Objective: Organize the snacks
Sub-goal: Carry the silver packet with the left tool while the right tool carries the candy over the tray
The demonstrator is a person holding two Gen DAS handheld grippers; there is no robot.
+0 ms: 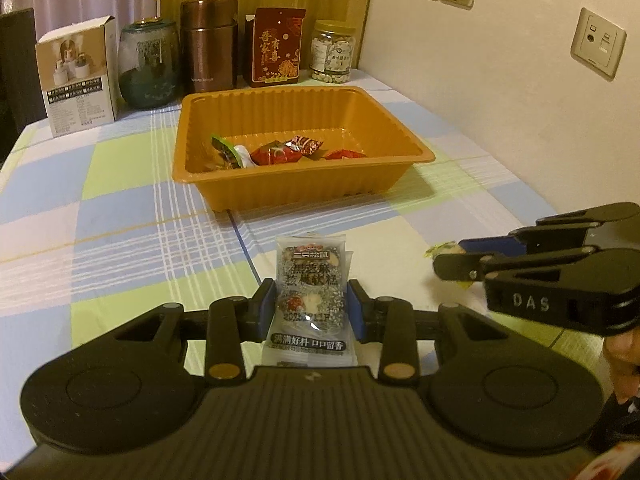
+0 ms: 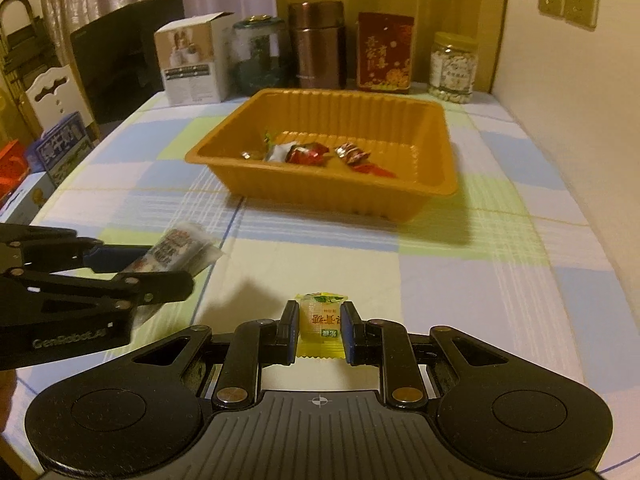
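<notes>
The checked tablecloth lay under everything, and on it the orange plastic tray was my landmark: a row of containers stood just behind it, among them a white carton, a brown metal canister, a red gift box and a clear jar of pale nuts. Inside the tray a few wrapped sweets already lay toward its near-left corner, so I judged the sorting was well begun but not finished. I was in the carrying step, with both pieces picked up and neither yet over the tray. My left gripper had its fingers clamped on the sides of a clear sesame-and-walnut cake packet, holding it upright on the near side of the tray, well short of its front wall. My right gripper was closed tight on a small yellow candy packet, also on the near side of the tray and off toward its right-hand end. The two grippers hung close beside each other, the right one's fingers showing just to the side of the left one's packet. Next, I judged, each hand needed to travel forward over the tray's front rim, one clear of the other, and only then let its fingers part so the packet dropped inside with the other sweets. The cake packet was long and floppy, so I expected it might catch the rim unless I carried it high enough.
</notes>
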